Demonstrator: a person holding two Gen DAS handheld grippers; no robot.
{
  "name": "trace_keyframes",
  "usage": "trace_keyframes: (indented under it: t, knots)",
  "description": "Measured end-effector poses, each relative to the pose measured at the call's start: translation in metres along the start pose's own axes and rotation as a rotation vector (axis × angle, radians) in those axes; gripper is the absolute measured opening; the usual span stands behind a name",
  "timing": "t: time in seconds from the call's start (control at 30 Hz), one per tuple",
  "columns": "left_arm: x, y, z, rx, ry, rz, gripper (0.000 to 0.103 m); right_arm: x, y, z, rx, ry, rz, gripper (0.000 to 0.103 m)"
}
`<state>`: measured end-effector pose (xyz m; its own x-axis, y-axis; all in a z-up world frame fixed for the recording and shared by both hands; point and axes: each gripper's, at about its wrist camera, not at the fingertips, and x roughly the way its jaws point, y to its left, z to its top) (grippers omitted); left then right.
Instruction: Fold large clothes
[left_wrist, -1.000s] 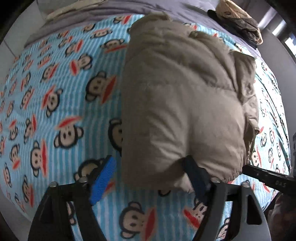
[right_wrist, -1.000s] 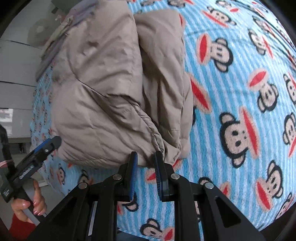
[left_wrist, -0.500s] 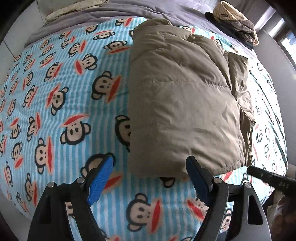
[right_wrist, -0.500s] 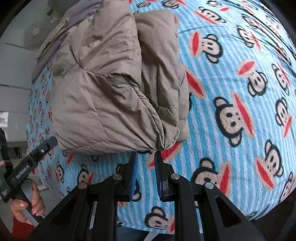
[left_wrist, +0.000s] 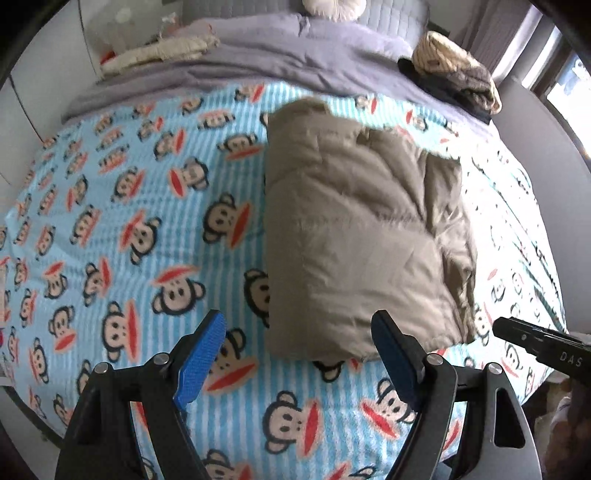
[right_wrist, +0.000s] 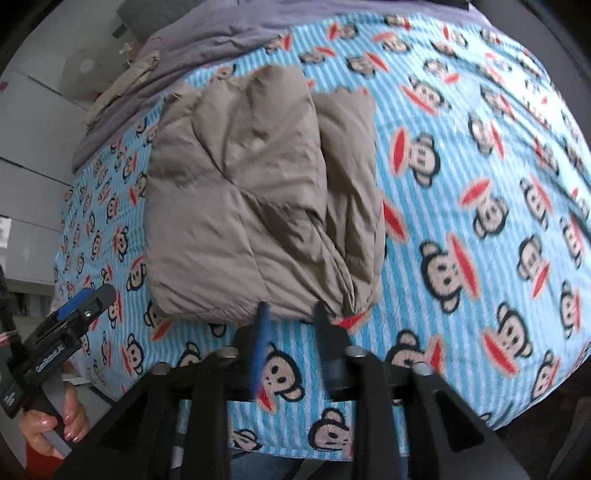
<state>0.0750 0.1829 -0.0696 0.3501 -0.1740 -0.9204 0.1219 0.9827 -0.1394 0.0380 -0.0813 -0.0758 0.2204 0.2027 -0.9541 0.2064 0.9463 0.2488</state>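
Tan puffy jacket (left_wrist: 354, 236) lies folded into a thick rectangular bundle on the bed, on the monkey-print blanket (left_wrist: 140, 229), nearer the foot edge and roughly mid-width; grey duvet (left_wrist: 280, 55) bunched beyond it toward the head end, a small pile of other clothes (left_wrist: 454, 77) at the far corner. Left hand-held gripper (left_wrist: 301, 354) hangs above the bundle's near hem, jaws spread wide, nothing between the blue pads, no contact with fabric. Right hand-held gripper (right_wrist: 290, 339) sits above the near right corner of the jacket (right_wrist: 258, 206), jaws narrow but opening, blurred, nothing between them; cloth lies free just beyond the tips. The person's hand (right_wrist: 55, 424) on the left tool's grip shows at the lower left of the right wrist view. Judgement: the fold looks essentially done, this is the let-go and check. To do it well: lift both tools straight up so no pad drags the hem and springs the bundle apart; padded fabric tends to puff and unroll, so watch the right side, where a looser layer (right_wrist: 351, 184) bulges out past the top panel. If it creeps, press the top flat with open jaws, then tuck that side layer under rather than regrip the whole stack
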Motion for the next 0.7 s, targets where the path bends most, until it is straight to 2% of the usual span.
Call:
trace_keyframes:
  t: [0.03,0.07,0.1,0.2,0.3,0.4,0.5,0.53,0.7]
  knots:
    - [-0.006,-0.001,0.002,-0.001,-0.018,0.001,0.083,-0.007,0.006,0.003,-0.023,-0.025,-0.030,0.057]
    - [-0.011,-0.001,0.003,-0.001,-0.030,0.005,0.097,-0.014,0.011,0.006,-0.047,-0.050,-0.056,0.059]
    - [-0.017,-0.002,0.004,0.000,-0.043,0.017,0.103,-0.018,0.016,0.008,-0.064,-0.067,-0.072,0.059]
    - [-0.033,-0.006,0.009,0.009,-0.080,0.049,0.103,-0.033,0.030,0.015,-0.112,-0.116,-0.107,0.063]
    - [-0.046,-0.011,0.014,-0.010,-0.100,0.061,0.103,-0.046,0.037,0.020,-0.127,-0.151,-0.122,0.079]
    - [-0.058,-0.015,0.017,-0.025,-0.142,0.098,0.103,-0.059,0.042,0.022,-0.129,-0.199,-0.137,0.083]
    - [-0.066,-0.017,0.019,-0.038,-0.179,0.125,0.103,-0.071,0.044,0.023,-0.120,-0.252,-0.140,0.096]
    - [-0.068,-0.018,0.020,-0.042,-0.186,0.129,0.103,-0.075,0.044,0.024,-0.117,-0.270,-0.140,0.103]
    - [-0.068,-0.023,0.019,-0.024,-0.169,0.149,0.103,-0.088,0.044,0.024,-0.111,-0.303,-0.167,0.103]
